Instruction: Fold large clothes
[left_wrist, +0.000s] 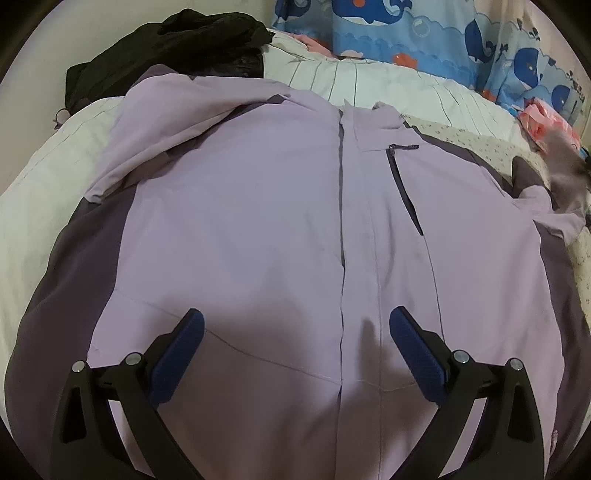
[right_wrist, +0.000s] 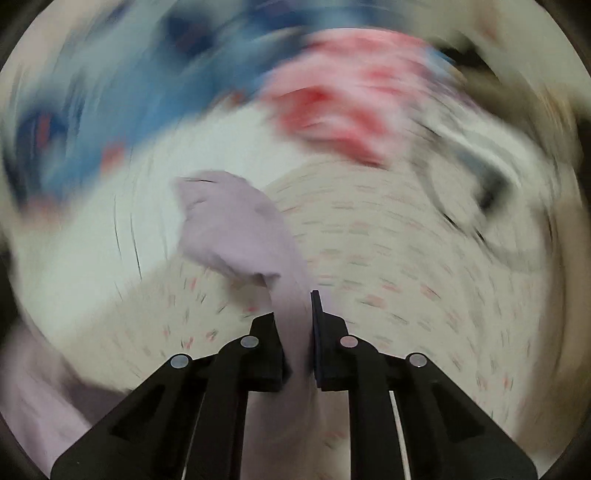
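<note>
A: Our left gripper (left_wrist: 295, 328) hangs over the lilac jacket (left_wrist: 258, 221), spread front-up on the bed (left_wrist: 406, 88), its fingers wide apart and empty.

B: And our right gripper (right_wrist: 295, 332) has its fingers clamped on the sleeve (right_wrist: 236, 229). We should carry it across smoothly, keeping the body flat.

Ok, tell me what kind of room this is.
Most likely a bedroom: the lilac jacket lies spread on a bed with a pale striped quilt, a whale-print blue fabric hangs behind it, and a black garment is heaped nearby.
</note>
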